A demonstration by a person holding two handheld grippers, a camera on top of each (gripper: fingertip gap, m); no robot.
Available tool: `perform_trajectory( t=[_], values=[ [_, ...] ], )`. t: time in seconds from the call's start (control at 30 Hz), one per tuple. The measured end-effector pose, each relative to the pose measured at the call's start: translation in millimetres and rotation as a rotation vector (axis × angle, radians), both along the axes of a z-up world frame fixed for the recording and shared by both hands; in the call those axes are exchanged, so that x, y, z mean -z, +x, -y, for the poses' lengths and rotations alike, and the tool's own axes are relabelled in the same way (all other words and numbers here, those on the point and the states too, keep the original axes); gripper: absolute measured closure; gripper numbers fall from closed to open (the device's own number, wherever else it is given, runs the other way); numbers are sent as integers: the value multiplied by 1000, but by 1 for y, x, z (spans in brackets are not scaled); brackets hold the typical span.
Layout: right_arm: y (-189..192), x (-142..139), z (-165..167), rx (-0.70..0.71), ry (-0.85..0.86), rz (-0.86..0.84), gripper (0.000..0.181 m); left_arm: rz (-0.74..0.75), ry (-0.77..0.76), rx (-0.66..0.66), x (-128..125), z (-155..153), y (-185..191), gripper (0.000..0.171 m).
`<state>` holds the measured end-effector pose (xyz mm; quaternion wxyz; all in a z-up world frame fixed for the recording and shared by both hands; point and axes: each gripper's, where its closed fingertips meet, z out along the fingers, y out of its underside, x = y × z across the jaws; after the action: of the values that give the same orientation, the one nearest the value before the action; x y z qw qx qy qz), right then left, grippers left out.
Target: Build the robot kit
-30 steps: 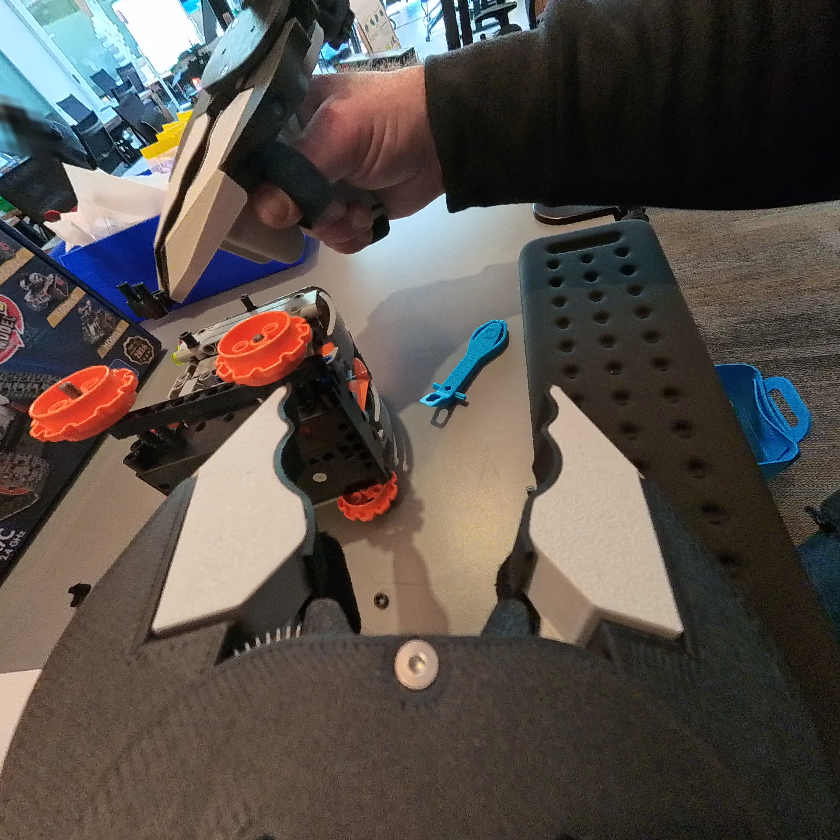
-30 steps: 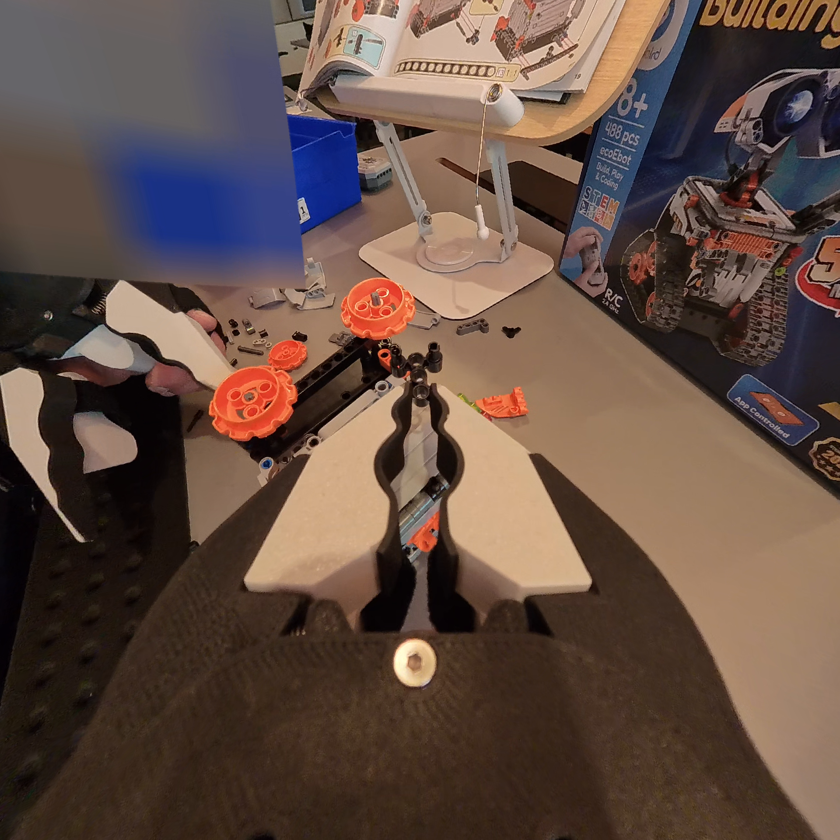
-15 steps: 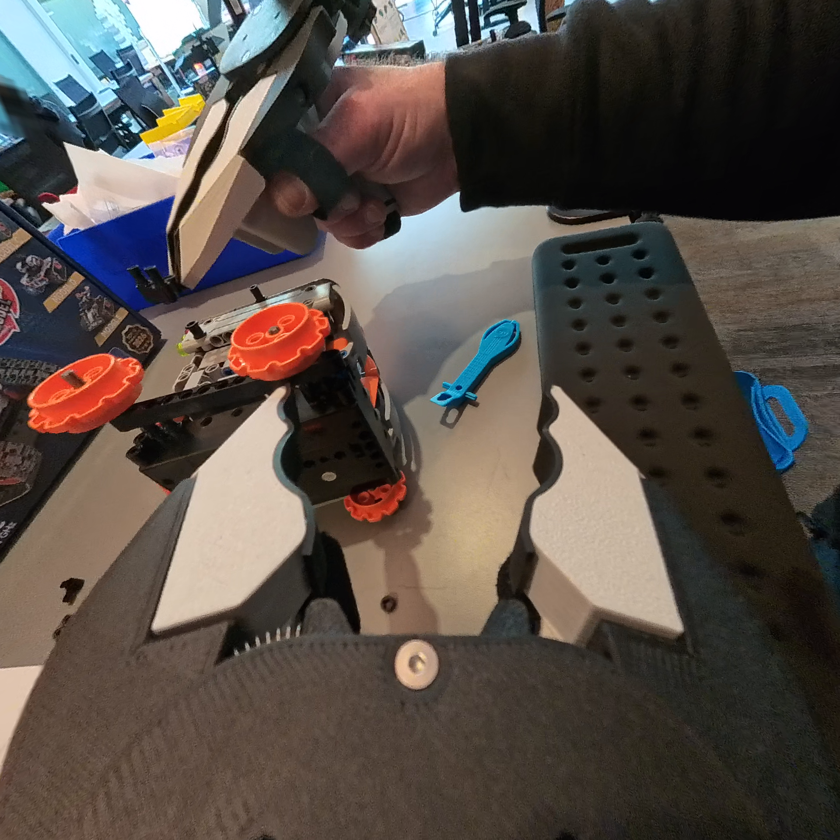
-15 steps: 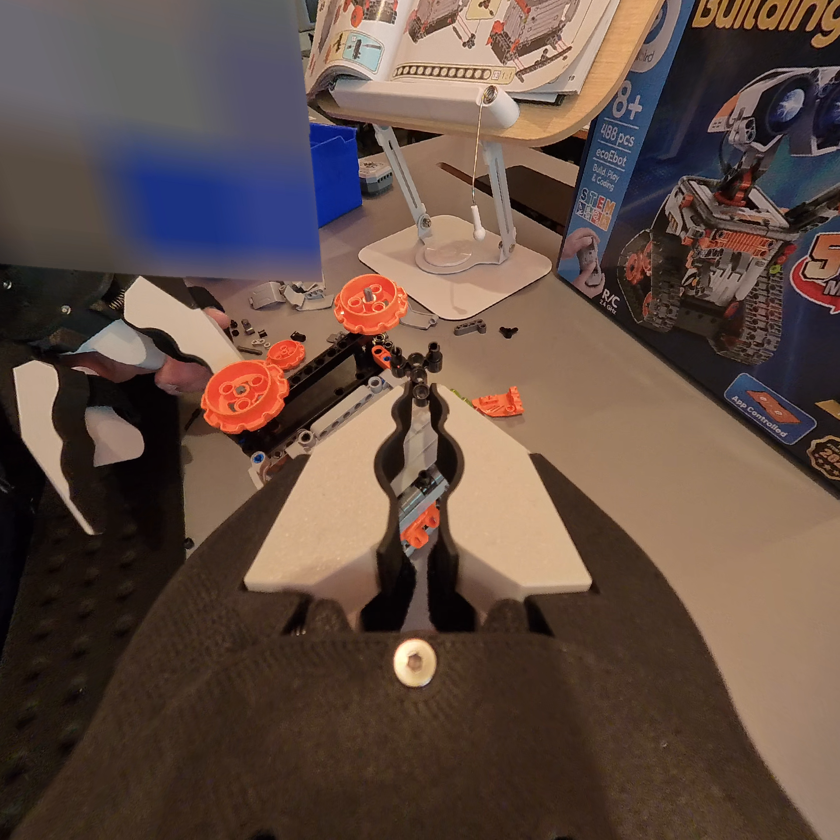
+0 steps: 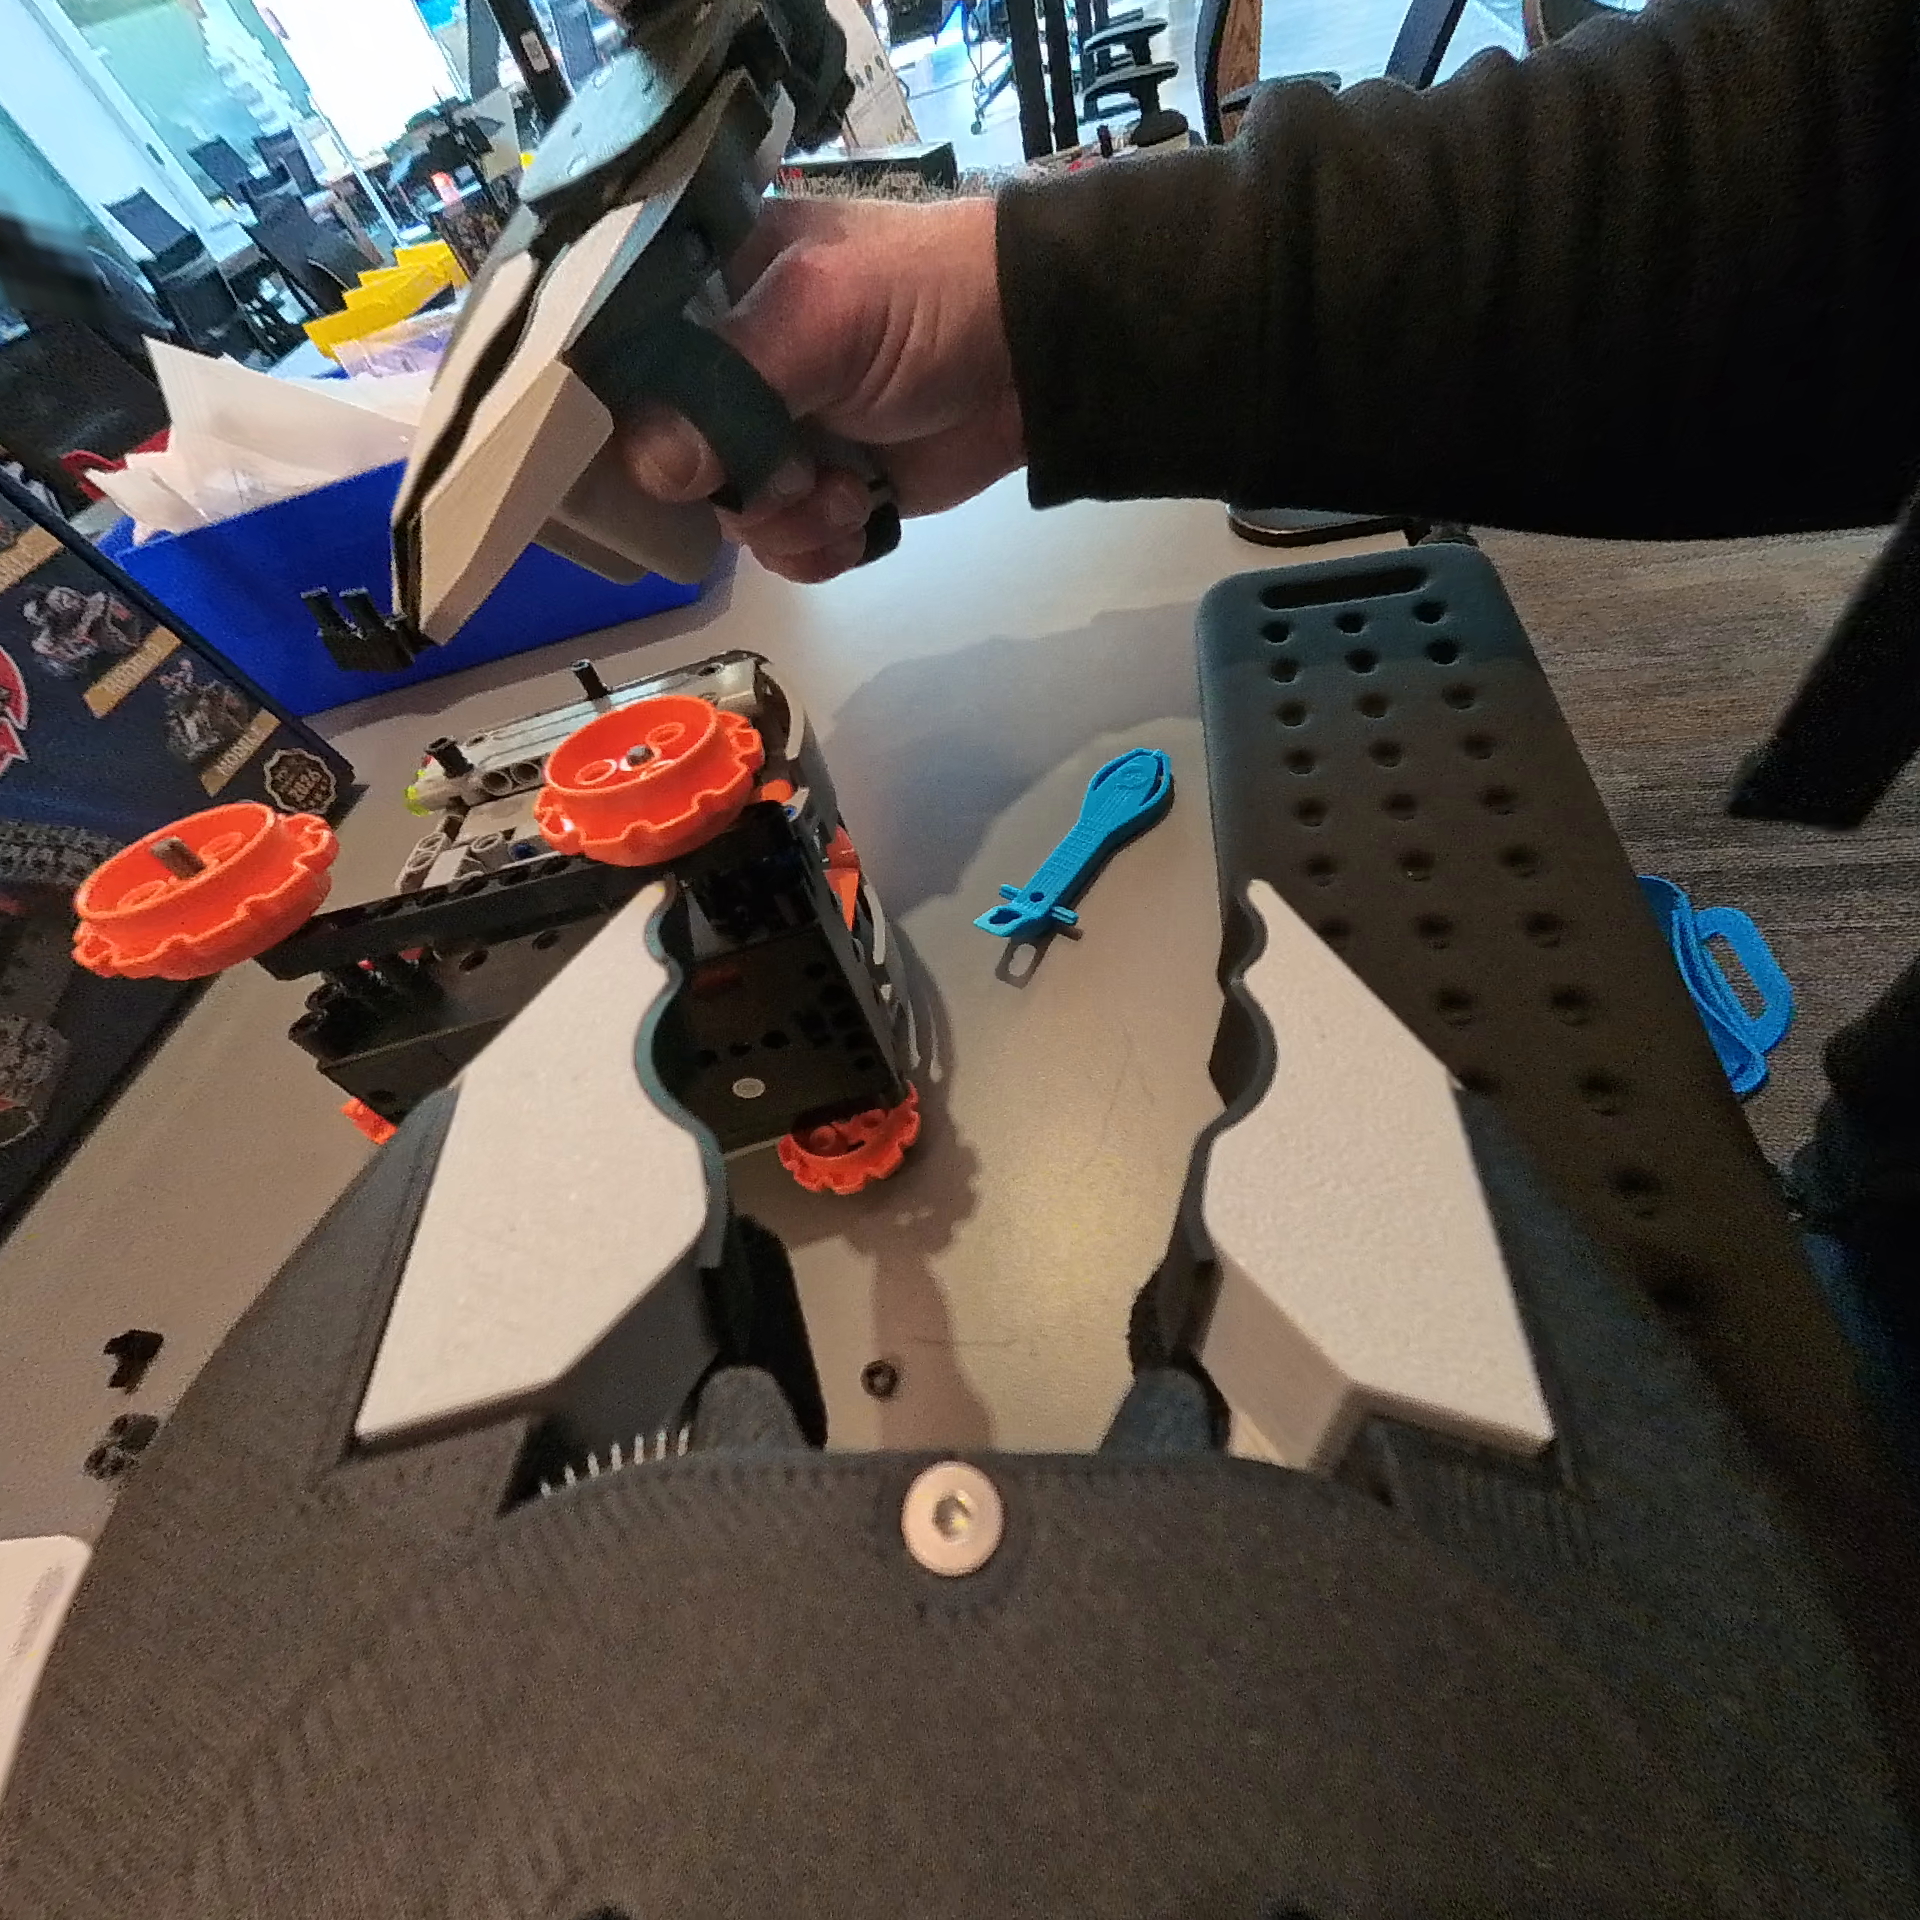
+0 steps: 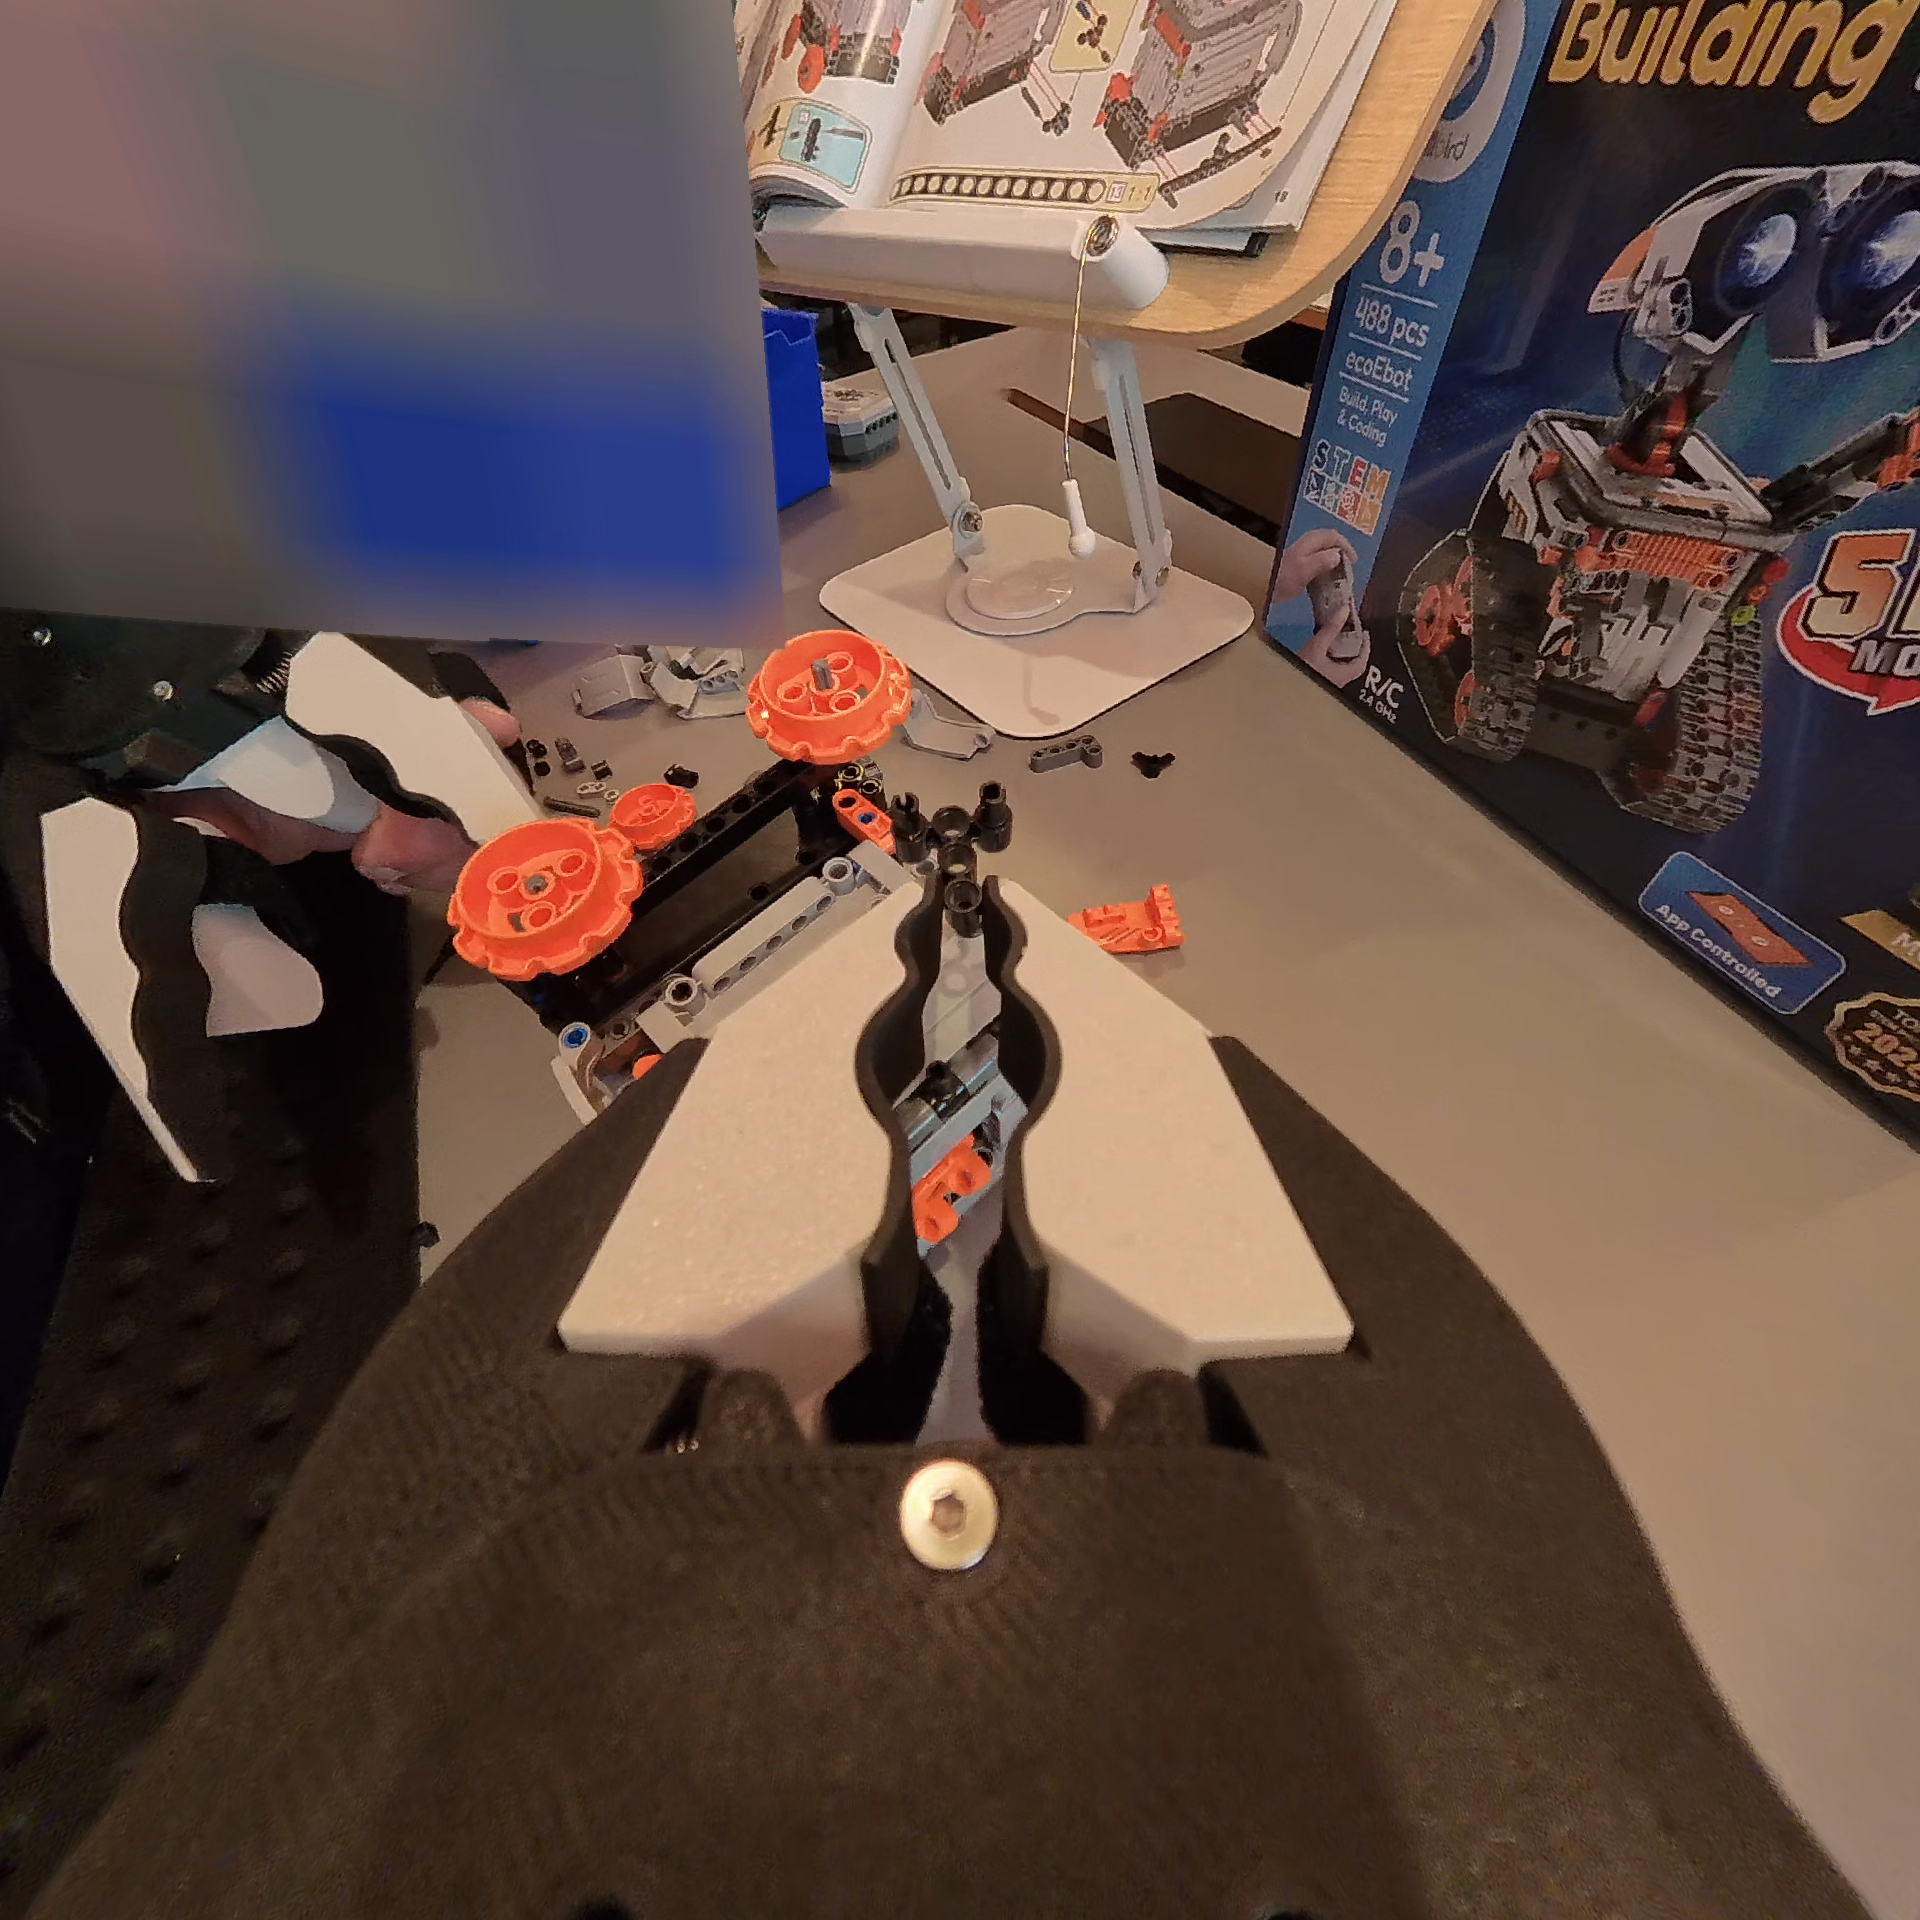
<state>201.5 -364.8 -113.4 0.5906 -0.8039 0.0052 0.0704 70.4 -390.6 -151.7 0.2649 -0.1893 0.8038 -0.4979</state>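
A partly built brick chassis point(image 5: 769, 997), black and grey with orange toothed wheels point(image 5: 649, 774), lies on the grey table point(image 5: 1039, 1195). My left gripper point(image 5: 951, 925) is open and empty; its left finger is in front of the chassis's near end. My right gripper point(image 6: 964, 899) is shut on a small black pin connector point(image 6: 961, 836) and holds it over the chassis's far end point(image 6: 727, 894). In the left wrist view the right gripper point(image 5: 410, 623) hangs above the chassis with the connector point(image 5: 358, 634) at its tip. The left gripper point(image 6: 208, 883) shows at the left of the right wrist view.
A blue plastic tool point(image 5: 1081, 852) lies right of the chassis, beside a black perforated board point(image 5: 1403, 810). A blue bin point(image 5: 312, 592) stands behind. A printed toy box point(image 6: 1662, 520), a book stand point(image 6: 1039, 582) with an open manual and several loose small parts point(image 6: 1127, 920) are nearby.
Both grippers have shifted only slightly. The right gripper still grips the black connector above the chassis. The left gripper stays open by the chassis.
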Motion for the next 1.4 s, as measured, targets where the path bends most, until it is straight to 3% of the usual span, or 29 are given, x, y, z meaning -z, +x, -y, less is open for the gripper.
perform_trajectory(
  t=[0.37,1.0,1.17,1.23,1.4],
  values=[
    [-1,5,-4,-17,-22,0,177,9,56,-17,6,0,0,62],
    [-9,-3,-1,-29,-15,30,177,6,4,-39,2,-2,11,60],
    [-32,-1,-6,-172,-134,113,177,-50,-103,-57,-4,-15,15,74],
    [-40,7,-7,-245,-219,157,177,-84,-161,-43,-8,-19,12,93],
    [-54,25,-8,-393,-362,203,177,-169,-270,-135,-11,-42,24,115]
  ],
)
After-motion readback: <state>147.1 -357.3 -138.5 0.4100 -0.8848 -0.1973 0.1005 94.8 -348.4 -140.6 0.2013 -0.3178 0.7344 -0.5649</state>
